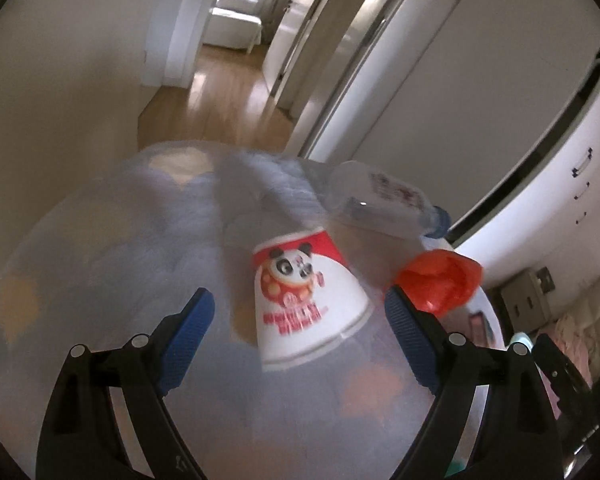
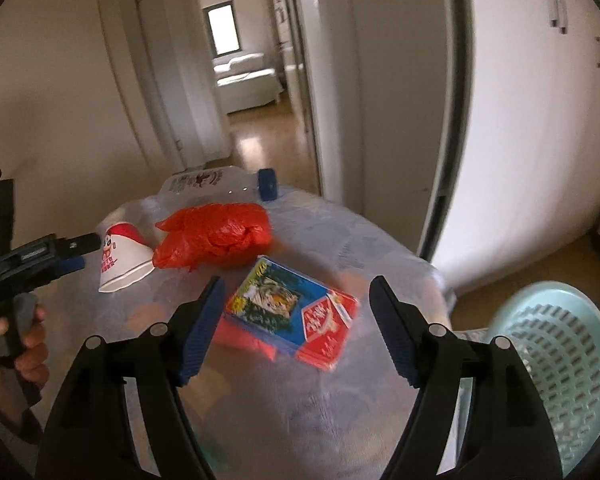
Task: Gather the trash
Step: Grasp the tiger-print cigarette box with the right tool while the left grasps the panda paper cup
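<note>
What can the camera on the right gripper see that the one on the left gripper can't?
Only the right wrist view shows the pale green basket, the colourful snack packet in full and the left gripper from outside, held in a hand. Only the left wrist view shows a cluttered corner low on its right. Both show the panda paper cup, red plastic bag, clear bottle and covered table.

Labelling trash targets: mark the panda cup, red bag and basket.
panda cup [image 1: 305,294]: left wrist view, on its printed side wall.
red bag [image 2: 216,234]: right wrist view, on the crumpled middle.
basket [image 2: 556,344]: right wrist view, on its perforated inner wall.
</note>
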